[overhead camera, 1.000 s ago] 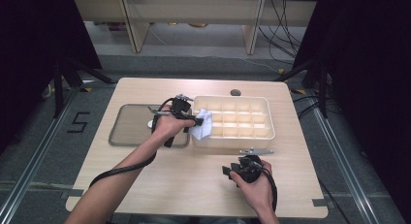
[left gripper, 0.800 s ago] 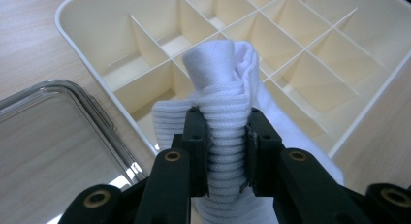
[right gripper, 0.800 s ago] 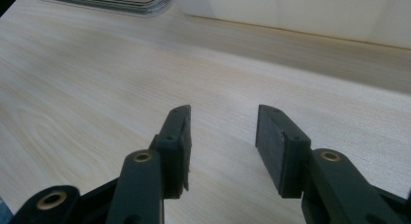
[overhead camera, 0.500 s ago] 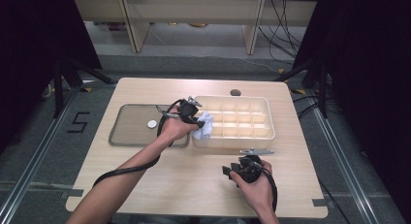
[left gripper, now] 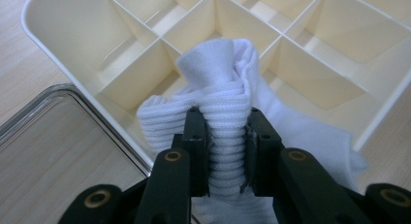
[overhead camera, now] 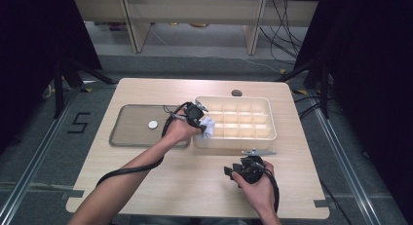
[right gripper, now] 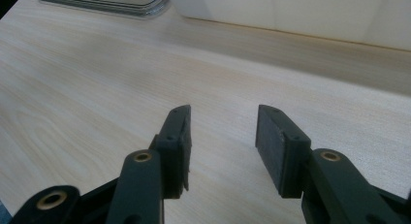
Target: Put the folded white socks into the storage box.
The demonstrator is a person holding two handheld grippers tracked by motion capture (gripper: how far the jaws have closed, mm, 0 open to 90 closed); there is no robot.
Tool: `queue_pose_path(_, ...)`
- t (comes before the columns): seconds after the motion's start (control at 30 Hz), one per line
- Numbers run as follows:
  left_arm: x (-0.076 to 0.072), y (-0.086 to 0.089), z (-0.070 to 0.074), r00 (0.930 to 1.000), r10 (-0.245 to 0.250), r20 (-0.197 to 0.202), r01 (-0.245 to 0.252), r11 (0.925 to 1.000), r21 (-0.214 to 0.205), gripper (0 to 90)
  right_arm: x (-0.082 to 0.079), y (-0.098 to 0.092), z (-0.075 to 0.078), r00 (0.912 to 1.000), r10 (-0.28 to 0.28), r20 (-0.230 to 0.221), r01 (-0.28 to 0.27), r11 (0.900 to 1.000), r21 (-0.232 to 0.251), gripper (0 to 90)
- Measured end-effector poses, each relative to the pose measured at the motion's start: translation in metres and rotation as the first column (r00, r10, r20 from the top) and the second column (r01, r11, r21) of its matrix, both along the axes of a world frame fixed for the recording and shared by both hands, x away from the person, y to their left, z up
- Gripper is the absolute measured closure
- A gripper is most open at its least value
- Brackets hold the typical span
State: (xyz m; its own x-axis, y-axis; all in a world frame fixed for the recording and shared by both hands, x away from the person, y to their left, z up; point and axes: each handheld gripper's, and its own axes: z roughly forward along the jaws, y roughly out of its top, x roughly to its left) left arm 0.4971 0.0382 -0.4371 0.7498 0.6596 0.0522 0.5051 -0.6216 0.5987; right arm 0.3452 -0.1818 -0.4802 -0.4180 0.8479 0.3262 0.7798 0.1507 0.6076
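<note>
Reaching from the lower left of the high view, the person's left forearm goes diagonally up over the table [overhead camera: 146, 186] toward the left end of the cream box [overhead camera: 270, 132]. The left hand [overhead camera: 179, 131] is wrapped around the left gripper [overhead camera: 200, 119], and its cable makes a loop over the wrist and runs back along the arm. In the left gripper view the left gripper [left gripper: 227, 146] has its two black jaws pressed on the ribbed part of a white sock [left gripper: 228, 103]. The sock is bunched; its upper fold rises above the jaws, and the rest of it hangs over the near-left compartments of the cream box [left gripper: 68, 54], which is split by thin walls into many cells. Whether the sock already touches the bottom of a cell, I cannot tell.

Just beside the box, on its left, a clear lid [overhead camera: 131, 132] lies flat on the table, with a small white disc [overhead camera: 153, 123] on it.

At the lower right, the right hand [overhead camera: 255, 186] rests near the front edge and holds the right gripper [overhead camera: 243, 167], which points toward the box. In the right gripper view the right gripper [right gripper: 222, 141] has its jaws apart, with nothing between them, low over the bare wood. A small grey metal clip [overhead camera: 258, 151] lies between this gripper and the box.
</note>
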Motion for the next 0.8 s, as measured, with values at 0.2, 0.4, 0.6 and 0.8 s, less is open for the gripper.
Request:
queue_pose_path(0.2, 0.001, -0.004, 0.001, 0.9999, -0.01, -0.011, 0.011, 0.9988, 0.047, 74.1, 0.0, 0.001, 0.0, 0.9999, -0.012, -0.004, 0.012, 0.9998, 0.019, 57.2)
queue_pose_path(0.4, 0.002, -0.006, -0.001, 0.9994, -0.005, -0.033, 0.007, 0.9981, 0.061, 74.2, -0.001, 0.002, 0.0, 0.9995, -0.022, -0.021, 0.022, 0.9993, 0.031, 57.2)
queue_pose_path(0.6, 0.002, -0.01, 0.001, 0.9984, -0.026, -0.051, 0.033, 0.9914, 0.127, 74.4, -0.001, 0.001, 0.001, 0.9993, -0.028, -0.023, 0.029, 0.9989, 0.038, 57.0)
queue_pose_path(0.8, 0.003, -0.014, 0.002, 0.9969, -0.026, -0.074, 0.037, 0.9857, 0.164, 74.5, -0.001, 0.001, 0.0, 0.9998, -0.014, -0.013, 0.015, 0.9993, 0.033, 57.0)
